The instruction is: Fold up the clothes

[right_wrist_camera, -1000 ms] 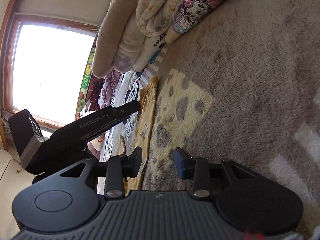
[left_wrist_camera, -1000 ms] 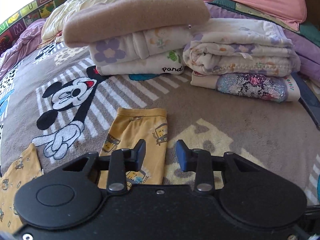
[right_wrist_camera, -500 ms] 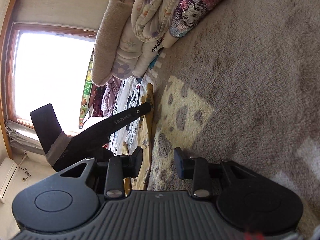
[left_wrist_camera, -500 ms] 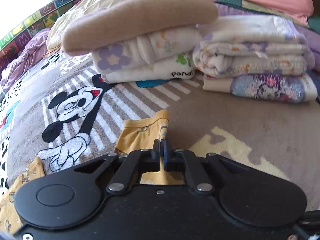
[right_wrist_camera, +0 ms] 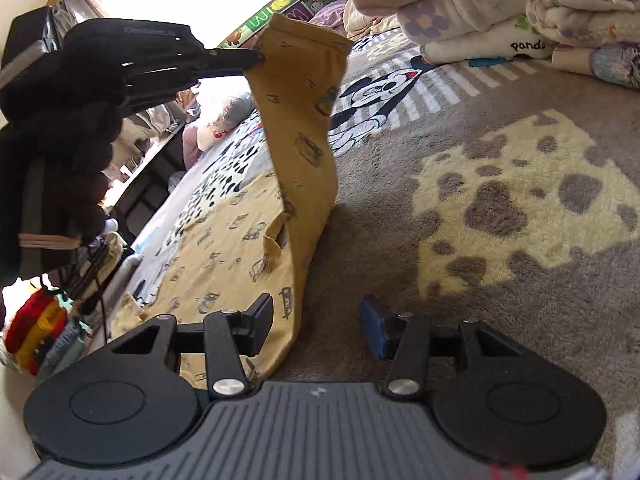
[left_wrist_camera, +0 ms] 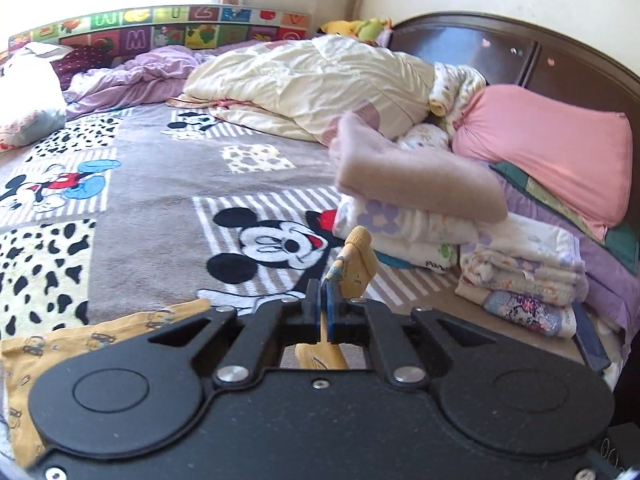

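Note:
A yellow printed garment (right_wrist_camera: 248,240) lies spread on the cartoon blanket (right_wrist_camera: 520,200). My left gripper (left_wrist_camera: 323,300) is shut on the cuff of one yellow sleeve (left_wrist_camera: 358,264) and holds it lifted off the bed. In the right wrist view that left gripper (right_wrist_camera: 256,58) pinches the sleeve's top corner and the sleeve (right_wrist_camera: 304,132) hangs down as a long strip. My right gripper (right_wrist_camera: 316,326) stands low by the sleeve's base with its jaws opening. The cloth's edge lies just inside its left finger (right_wrist_camera: 260,320), and the pads do not press on it.
Two stacks of folded clothes (left_wrist_camera: 440,232) stand at the right of the bed, also seen at the top right as folded clothes (right_wrist_camera: 500,16). Behind them are a pink pillow (left_wrist_camera: 552,160), a cream quilt (left_wrist_camera: 320,92) and a dark headboard (left_wrist_camera: 520,52). A colourful alphabet rail (left_wrist_camera: 160,28) edges the far side.
My left gripper shut on the yellow sleeve cuff, then rose and swung left, pulling the sleeve up off the blanket. My right gripper rolled upright and its jaws spread wider.

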Demonstrator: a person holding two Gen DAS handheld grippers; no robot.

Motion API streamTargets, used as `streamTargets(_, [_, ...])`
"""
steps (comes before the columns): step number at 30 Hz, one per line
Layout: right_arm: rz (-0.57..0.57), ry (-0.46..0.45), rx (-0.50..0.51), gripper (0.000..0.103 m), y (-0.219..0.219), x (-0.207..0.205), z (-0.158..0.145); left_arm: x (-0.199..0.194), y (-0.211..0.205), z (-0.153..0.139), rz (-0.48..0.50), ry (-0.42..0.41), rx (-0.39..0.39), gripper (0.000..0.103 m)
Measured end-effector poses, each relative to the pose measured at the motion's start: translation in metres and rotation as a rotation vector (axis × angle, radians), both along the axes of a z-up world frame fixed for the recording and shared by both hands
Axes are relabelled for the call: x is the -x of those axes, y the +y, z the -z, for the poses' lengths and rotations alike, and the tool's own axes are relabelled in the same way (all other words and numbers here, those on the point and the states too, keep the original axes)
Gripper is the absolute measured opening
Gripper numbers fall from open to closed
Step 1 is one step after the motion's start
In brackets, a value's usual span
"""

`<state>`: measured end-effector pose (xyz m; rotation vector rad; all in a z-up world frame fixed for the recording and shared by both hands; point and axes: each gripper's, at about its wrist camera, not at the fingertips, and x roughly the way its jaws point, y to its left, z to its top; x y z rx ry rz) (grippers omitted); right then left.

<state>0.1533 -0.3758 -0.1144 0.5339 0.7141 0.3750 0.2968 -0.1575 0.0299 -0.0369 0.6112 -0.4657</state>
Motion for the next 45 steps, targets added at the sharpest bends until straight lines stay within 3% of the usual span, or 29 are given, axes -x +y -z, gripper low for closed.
streamTargets(7, [-0.091,-0.091,0.202,0.05,0.052,0.005,-0.005,0.019,0.09,-0.008,-0.139,-0.013,0.122,0.001])
streamTargets(13, [-0.208,-0.195,0.39,0.045,0.109,0.017,-0.012,0.047,0.142,-0.003,-0.213,-0.023,0.196,0.001])
streamTargets(17, [-0.28,-0.227,0.538,0.021,0.141,0.022,-0.01,0.067,0.177,0.0,-0.269,-0.033,0.243,0.001])
streamTargets(20, [-0.319,-0.265,0.601,0.015,0.154,0.027,-0.01,0.08,0.197,0.005,-0.305,-0.032,0.26,0.001])
streamTargets(32, [-0.405,-0.331,0.663,0.009,0.169,0.041,-0.01,0.124,0.257,0.029,-0.433,-0.019,0.327,0.0])
streamTargets(35, [-0.409,-0.327,0.656,0.009,0.168,0.042,-0.01,0.129,0.266,0.03,-0.459,-0.018,0.306,0.0])
streamTargets(39, [-0.401,-0.337,0.624,0.008,0.165,0.044,-0.012,0.13,0.267,0.042,-0.445,0.044,0.248,0.0])
streamTargets(41, [-0.404,-0.324,0.622,0.008,0.165,0.042,-0.01,0.13,0.262,0.052,-0.447,0.08,0.194,0.009])
streamTargets(43, [-0.405,-0.324,0.622,0.008,0.165,0.042,-0.009,0.129,0.269,0.07,-0.518,0.131,0.228,0.039])
streamTargets(45, [-0.405,-0.321,0.622,0.008,0.165,0.043,-0.008,0.126,0.281,0.087,-0.57,0.173,0.305,0.039])
